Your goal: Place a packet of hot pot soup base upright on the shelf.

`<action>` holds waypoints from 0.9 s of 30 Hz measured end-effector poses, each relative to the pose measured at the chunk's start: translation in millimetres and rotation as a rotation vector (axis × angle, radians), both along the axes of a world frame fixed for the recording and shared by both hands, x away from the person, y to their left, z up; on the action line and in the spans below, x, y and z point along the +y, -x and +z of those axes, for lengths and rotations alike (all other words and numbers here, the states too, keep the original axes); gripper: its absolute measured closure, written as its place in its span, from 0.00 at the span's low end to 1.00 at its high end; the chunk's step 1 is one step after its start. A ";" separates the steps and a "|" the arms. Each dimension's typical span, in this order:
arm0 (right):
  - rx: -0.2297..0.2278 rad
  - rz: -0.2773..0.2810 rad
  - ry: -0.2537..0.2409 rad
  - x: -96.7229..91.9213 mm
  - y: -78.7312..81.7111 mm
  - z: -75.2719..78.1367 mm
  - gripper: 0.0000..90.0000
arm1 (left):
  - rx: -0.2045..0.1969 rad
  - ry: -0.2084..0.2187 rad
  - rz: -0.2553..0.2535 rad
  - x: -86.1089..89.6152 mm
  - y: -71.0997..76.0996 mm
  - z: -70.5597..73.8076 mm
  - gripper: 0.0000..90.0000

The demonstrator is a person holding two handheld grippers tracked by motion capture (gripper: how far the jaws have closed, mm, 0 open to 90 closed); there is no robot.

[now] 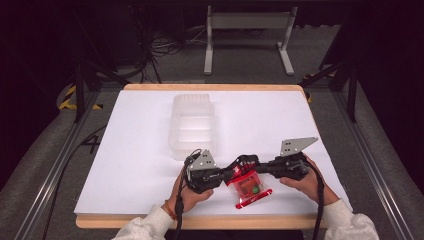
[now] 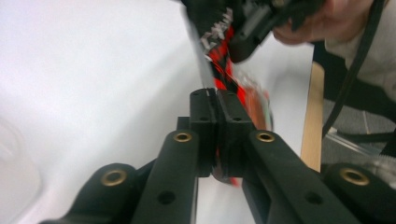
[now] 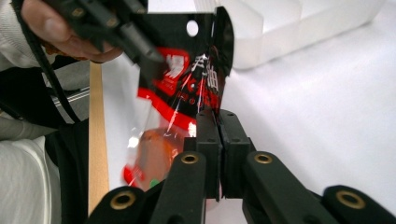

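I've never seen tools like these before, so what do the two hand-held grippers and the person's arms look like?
Both are black. The left gripper and the right gripper each carry a grey three-cornered plate on top and trail a black cable toward the person. Up close, the jaws are flat black blocks on jointed black links with brass-coloured rivets. The person wears light, whitish sleeves and an orange wristband on the left wrist.

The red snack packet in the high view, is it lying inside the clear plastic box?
No. The red snack packet hangs between the two grippers near the table's front edge, well apart from the clear plastic box farther back.
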State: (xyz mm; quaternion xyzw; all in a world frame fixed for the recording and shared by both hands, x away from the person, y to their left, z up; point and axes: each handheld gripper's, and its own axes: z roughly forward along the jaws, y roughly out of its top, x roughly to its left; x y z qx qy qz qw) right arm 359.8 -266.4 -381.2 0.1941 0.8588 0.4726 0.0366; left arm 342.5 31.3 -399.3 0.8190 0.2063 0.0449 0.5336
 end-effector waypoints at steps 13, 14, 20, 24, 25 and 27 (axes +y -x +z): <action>-0.144 -0.101 -0.059 4.8 19.0 23.0 1.00 | -0.118 -0.002 0.025 2.5 -20.2 36.8 0.99; -0.144 -0.101 -0.059 4.8 19.0 23.0 1.00 | -0.118 -0.002 0.025 2.5 -20.2 36.8 0.99; -0.185 -0.126 -0.070 13.1 13.7 29.4 1.00 | -0.159 -0.013 0.042 2.5 -32.3 50.4 0.98; -0.196 -0.133 -0.077 16.1 10.7 32.7 1.00 | -0.180 -0.023 0.058 2.6 -36.3 57.5 0.98; -0.202 -0.136 -0.077 17.9 8.9 34.2 1.00 | -0.189 -0.029 0.064 3.0 -38.6 60.8 0.98; -0.214 -0.146 -0.080 22.2 4.4 37.8 1.00 | -0.206 -0.035 0.075 5.6 -43.4 66.2 0.99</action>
